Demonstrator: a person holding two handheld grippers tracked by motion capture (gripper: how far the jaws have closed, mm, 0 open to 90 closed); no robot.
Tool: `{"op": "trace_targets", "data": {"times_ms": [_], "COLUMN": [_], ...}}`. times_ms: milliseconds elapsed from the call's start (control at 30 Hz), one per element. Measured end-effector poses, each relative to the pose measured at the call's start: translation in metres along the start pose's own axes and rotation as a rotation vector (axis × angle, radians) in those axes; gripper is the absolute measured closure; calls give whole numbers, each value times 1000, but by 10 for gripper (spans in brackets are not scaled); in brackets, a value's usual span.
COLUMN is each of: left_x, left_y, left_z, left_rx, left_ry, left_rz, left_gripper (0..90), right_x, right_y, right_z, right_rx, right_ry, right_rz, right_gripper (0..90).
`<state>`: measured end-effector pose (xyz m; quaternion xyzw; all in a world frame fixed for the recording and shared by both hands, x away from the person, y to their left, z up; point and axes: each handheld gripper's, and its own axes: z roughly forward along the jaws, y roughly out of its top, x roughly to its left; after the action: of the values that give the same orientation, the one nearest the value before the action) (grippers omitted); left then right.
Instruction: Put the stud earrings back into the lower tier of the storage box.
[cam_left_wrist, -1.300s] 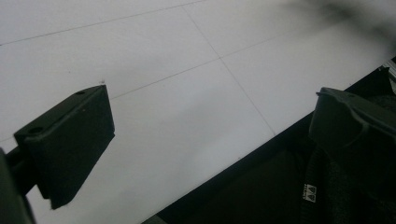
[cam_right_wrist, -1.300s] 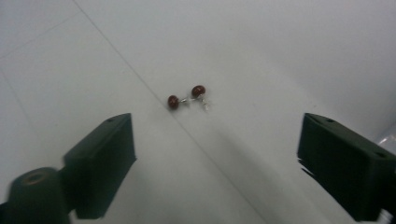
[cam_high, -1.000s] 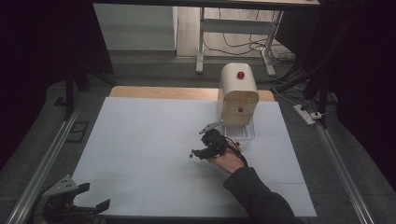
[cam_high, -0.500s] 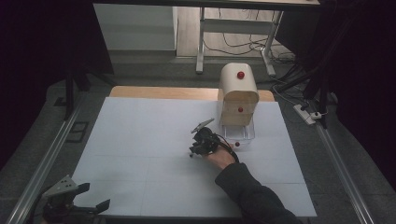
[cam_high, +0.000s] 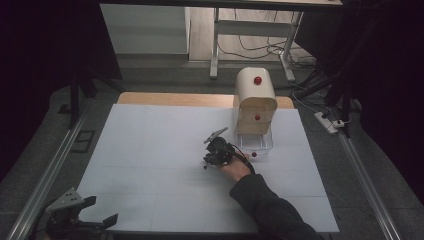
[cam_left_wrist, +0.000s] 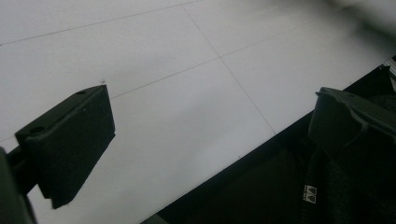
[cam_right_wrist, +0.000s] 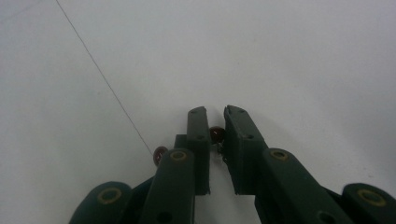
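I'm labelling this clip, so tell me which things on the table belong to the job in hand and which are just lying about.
In the job:
- right gripper, jaws just closed on a small dark red bead
- second dark red bead, beside the jaw on the white table sheet

Lying about:
- left gripper, open at the near corner
- cream drawer cabinet, its clear bottom drawer pulled out

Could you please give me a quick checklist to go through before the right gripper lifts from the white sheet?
1. Right gripper jaws closed on the dark red bead: ok, it sits between them.
2. Grip secure enough to lift: cannot tell.
3. Second bead beside the left jaw, free of the grip: ok.
4. Clear bottom drawer of the cream cabinet pulled open: ok.
5. Left gripper out of the way at the near table corner, jaws open: ok.
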<state>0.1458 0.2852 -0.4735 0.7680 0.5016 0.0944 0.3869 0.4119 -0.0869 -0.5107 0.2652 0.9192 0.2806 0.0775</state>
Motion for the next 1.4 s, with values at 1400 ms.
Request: {"op": "trace_targets", "data": {"times_ms": [1400], "left_x": [0], "left_y": [1], "left_z": [2], "left_rx": [14], "left_ry": [-8], "left_rz": [-3], "left_gripper": [24], "right_x": [-61], "right_y": [-15], "right_z": [-108], "right_rx": [-208], "right_ry": [-122], "right_rz": [180], "right_gripper": [800]}}
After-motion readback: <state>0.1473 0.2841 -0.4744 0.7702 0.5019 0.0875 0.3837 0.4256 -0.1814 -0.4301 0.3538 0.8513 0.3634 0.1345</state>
